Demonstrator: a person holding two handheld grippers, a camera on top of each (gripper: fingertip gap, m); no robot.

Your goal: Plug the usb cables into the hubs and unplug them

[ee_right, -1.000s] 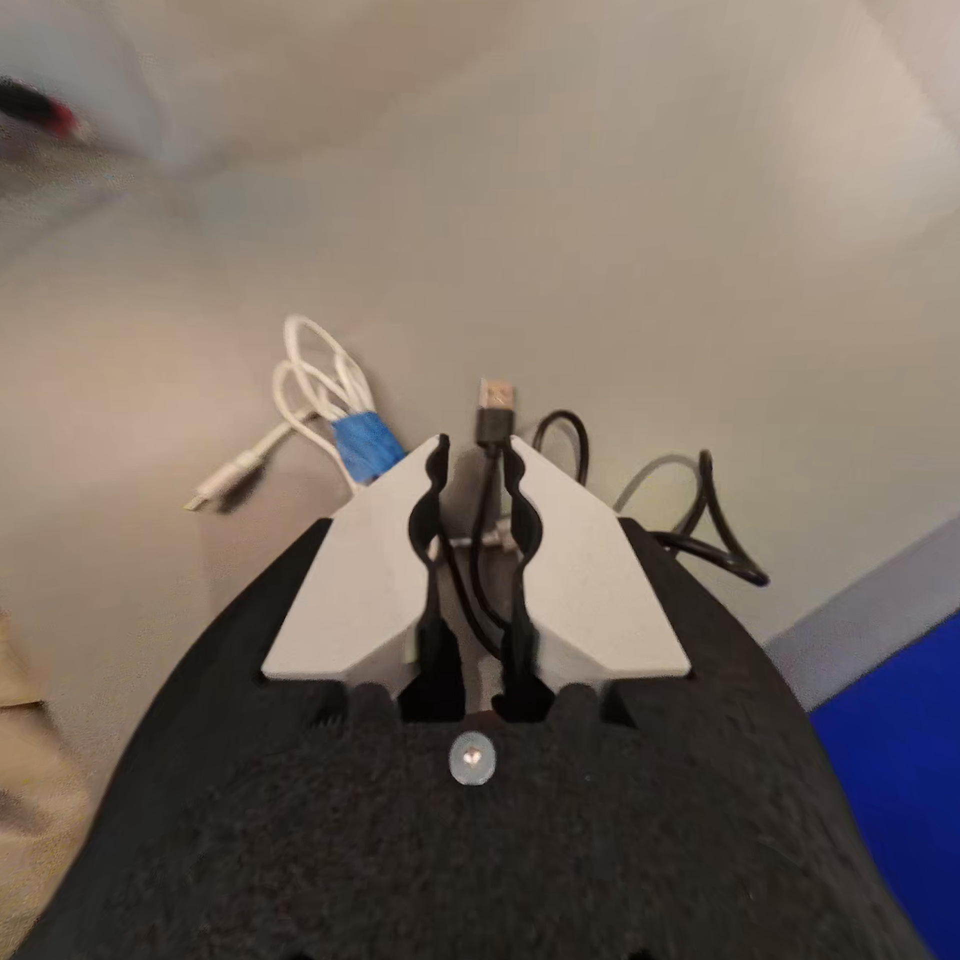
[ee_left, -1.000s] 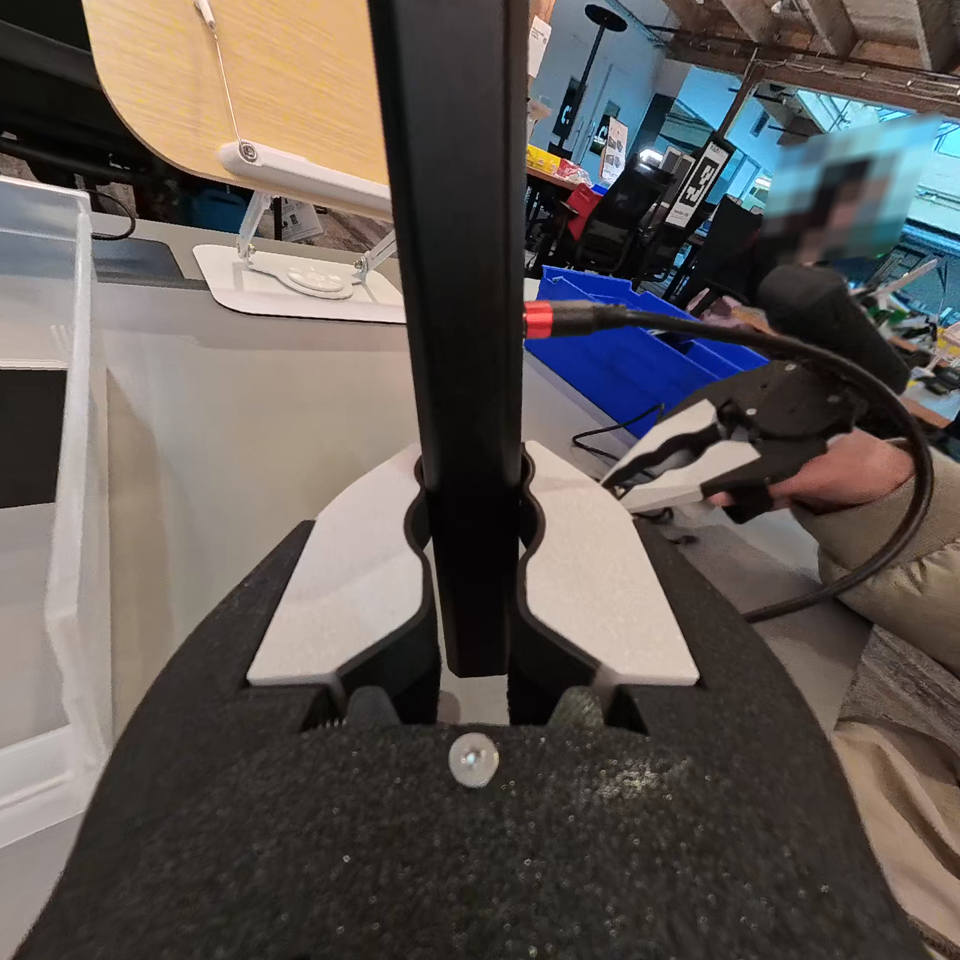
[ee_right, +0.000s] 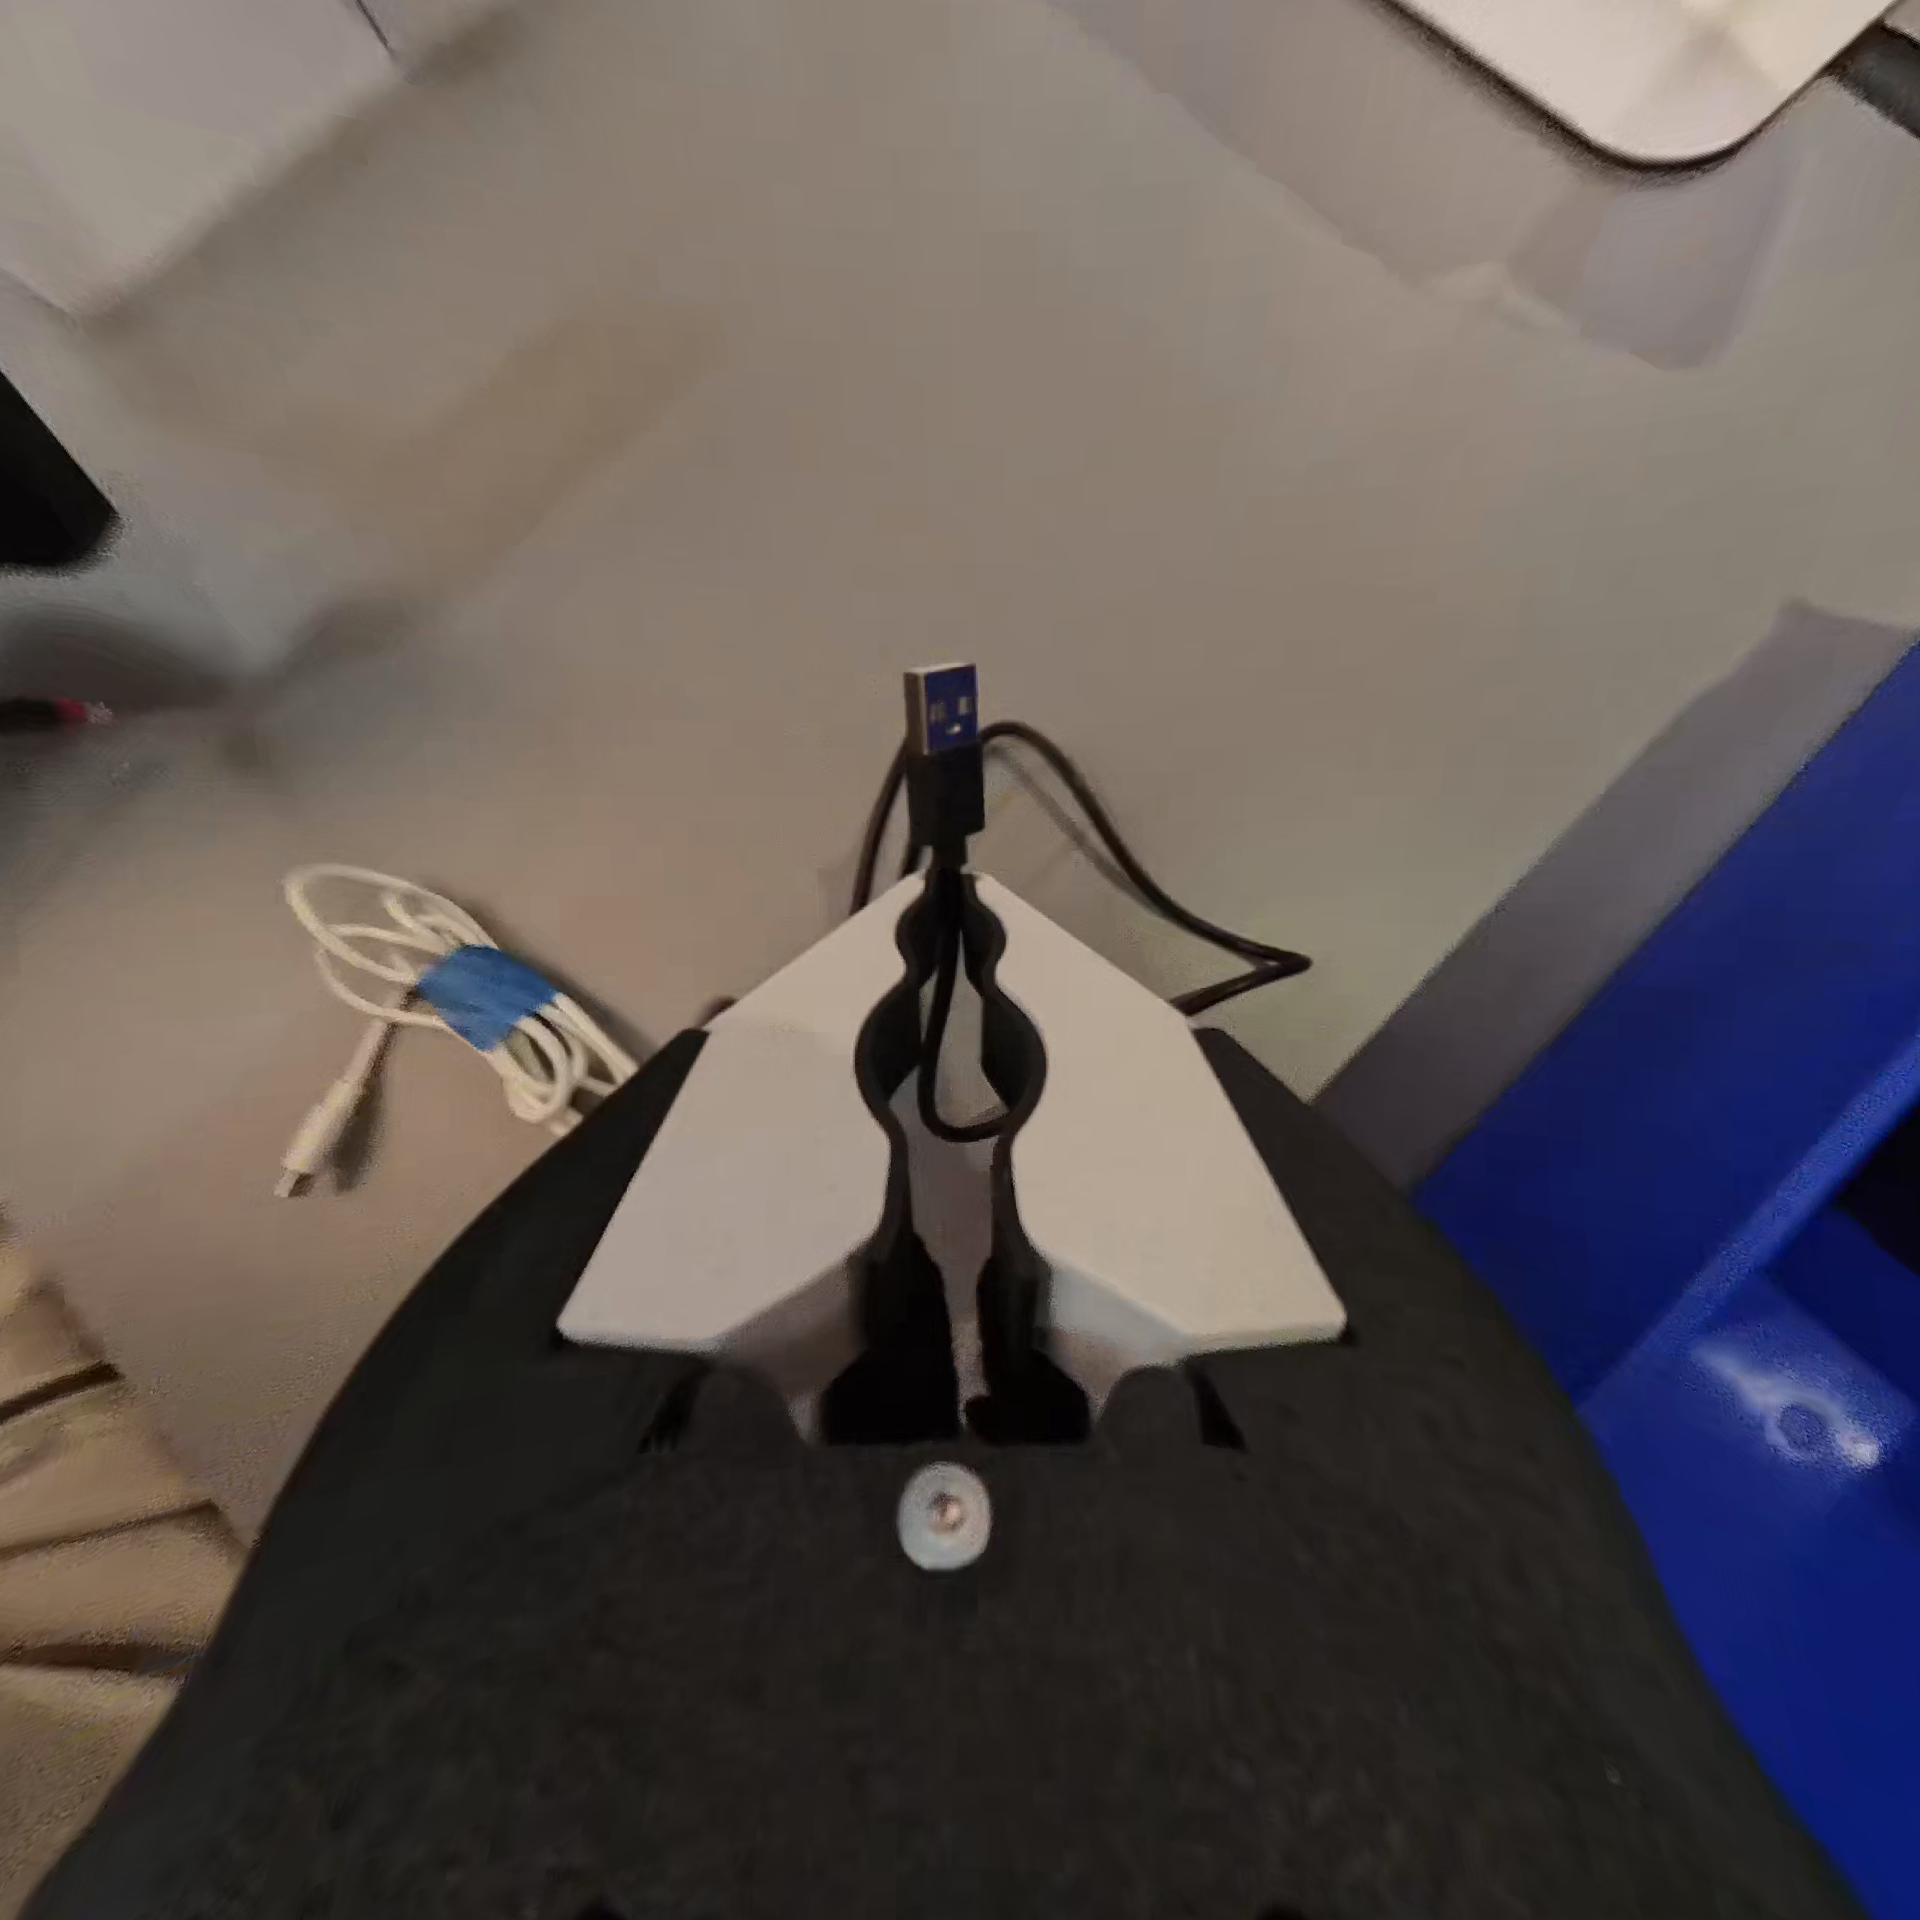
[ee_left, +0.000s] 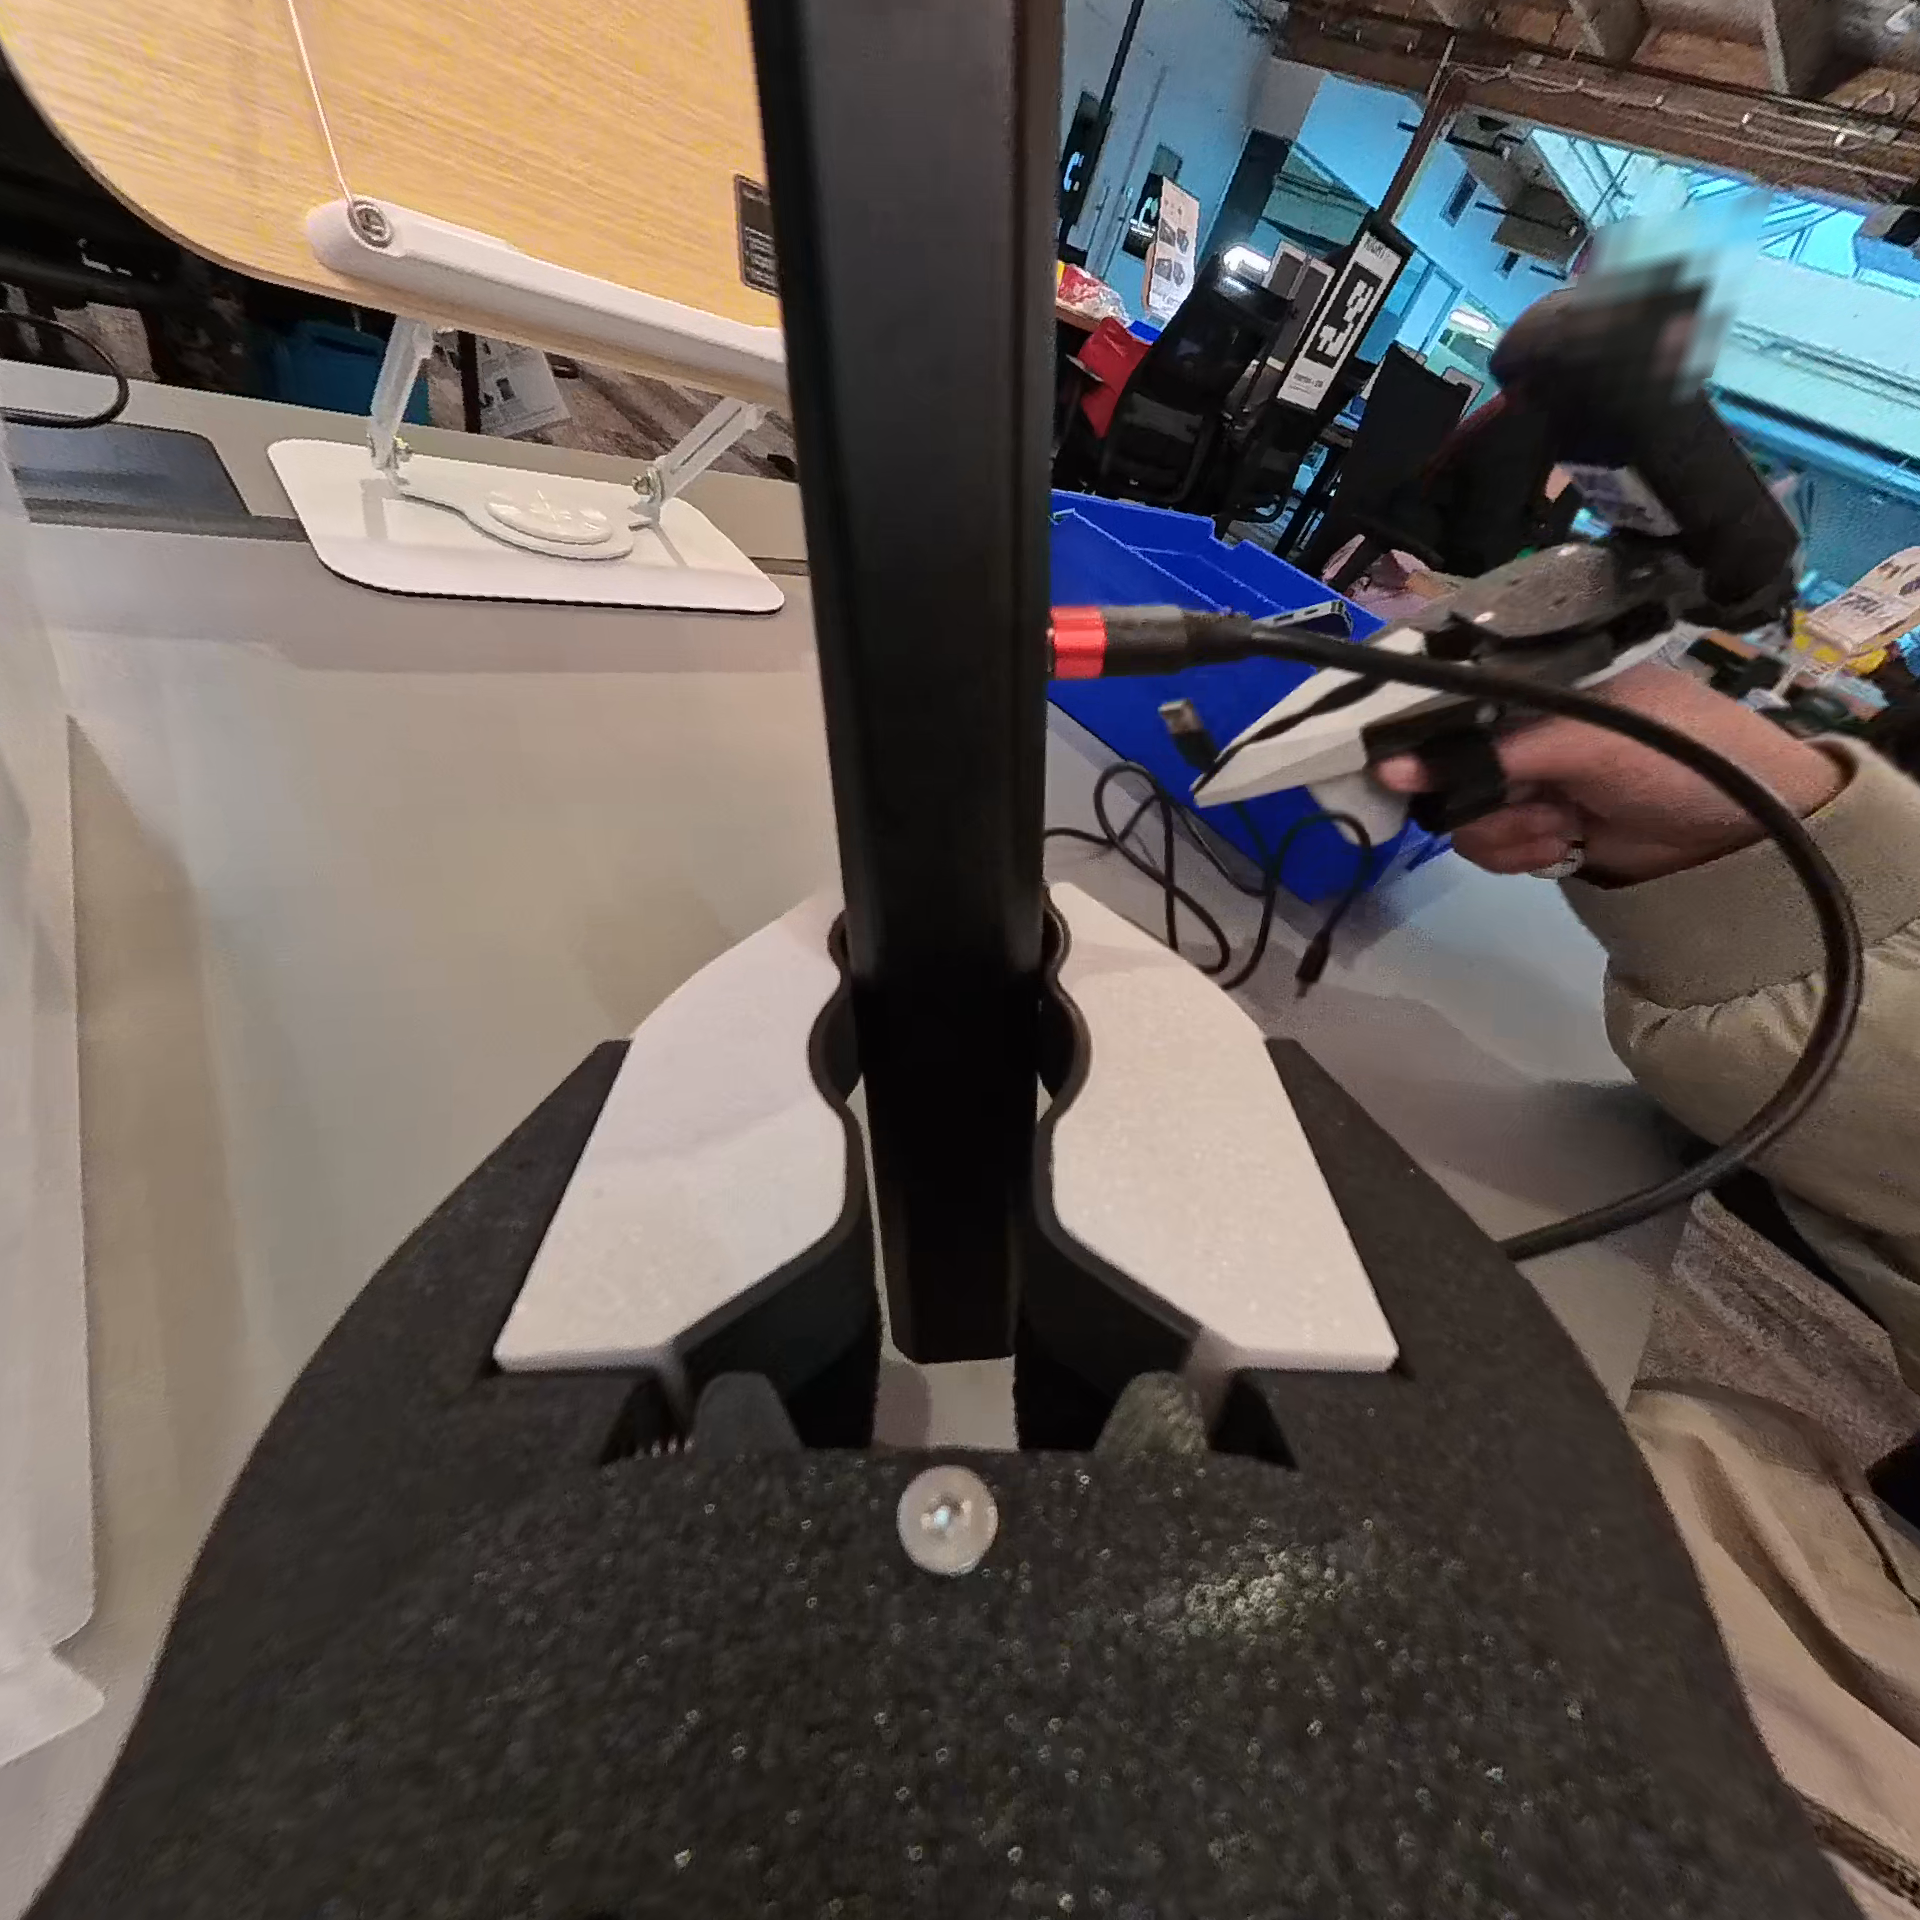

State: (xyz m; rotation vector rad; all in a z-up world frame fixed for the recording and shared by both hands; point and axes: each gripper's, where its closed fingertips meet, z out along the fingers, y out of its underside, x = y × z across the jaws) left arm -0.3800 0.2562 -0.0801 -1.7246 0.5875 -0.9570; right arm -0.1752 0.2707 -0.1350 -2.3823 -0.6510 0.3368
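The right gripper has closed since a second ago: its white jaws then stood apart over the thin black USB cable lying on the pale grey tabletop, and now they pinch that cable just behind its plug. The silver plug with a blue tongue stands up just past the jaw tips at the centre of the right wrist view, lifted clear of the table, with the rest of the cable trailing down to the right. The pick-up looks done, then, and what remains of this step is likely the carry to a port.

The left gripper is clenched as before on the long flat black hub, which rises up the middle of the left wrist view. A thicker black cable with a red collar enters the hub's right edge at centre (already plugged in). The right gripper shows at centre right of this view, near the hub but apart from it.

Counted: two grippers, one hub, one blue plastic bin at the right edge, and three cables, the third being a coiled white cable bound with blue tape at lower left of the right wrist view, untouched.
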